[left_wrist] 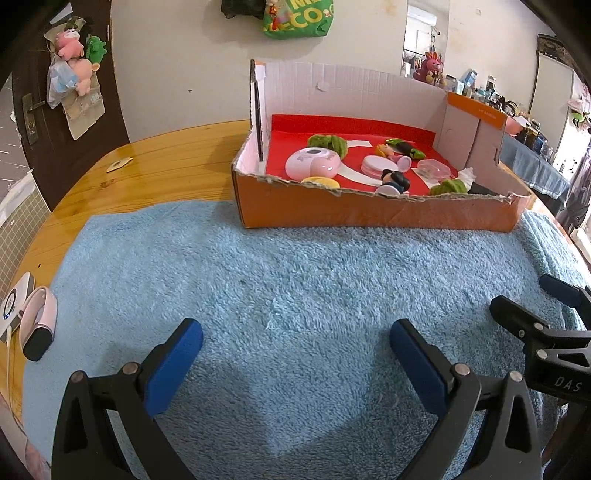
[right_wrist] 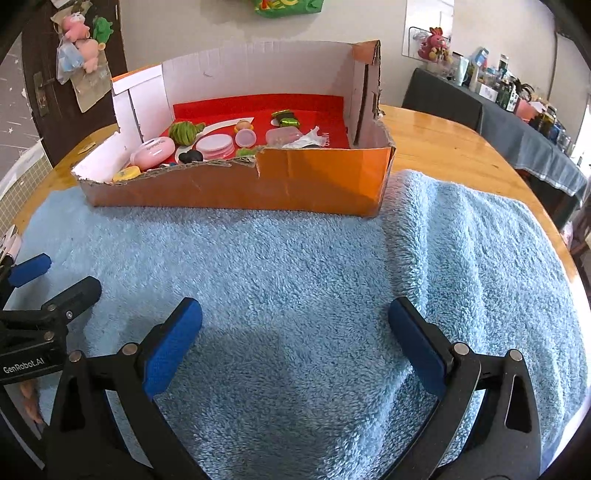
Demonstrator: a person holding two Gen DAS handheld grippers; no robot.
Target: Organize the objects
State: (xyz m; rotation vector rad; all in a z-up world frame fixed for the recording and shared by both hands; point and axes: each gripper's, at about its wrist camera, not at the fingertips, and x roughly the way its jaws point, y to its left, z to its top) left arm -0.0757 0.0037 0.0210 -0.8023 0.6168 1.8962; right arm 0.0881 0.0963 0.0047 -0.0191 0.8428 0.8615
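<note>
Left gripper (left_wrist: 295, 354): jaws spread wide, nothing between them, hovering over the blue towel (left_wrist: 295, 295). Right gripper (right_wrist: 295, 332): same, wide apart and empty, above the towel beside the left one. Orange cardboard box (right_wrist: 314, 184) sits at the towel's far edge on the wooden table (right_wrist: 443, 140); inside lie a pink case (right_wrist: 153, 151), green knitted toy (right_wrist: 183, 133), small figurine (left_wrist: 395, 181), round pink lids (right_wrist: 216, 146). Cluttered side table (right_wrist: 517, 136) along the right wall.

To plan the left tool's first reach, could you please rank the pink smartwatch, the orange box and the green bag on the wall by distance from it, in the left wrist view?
From the left tool:
1. Pink smartwatch, table's left edge.
2. Orange box, ahead on the towel.
3. Green bag, high on the wall.
</note>
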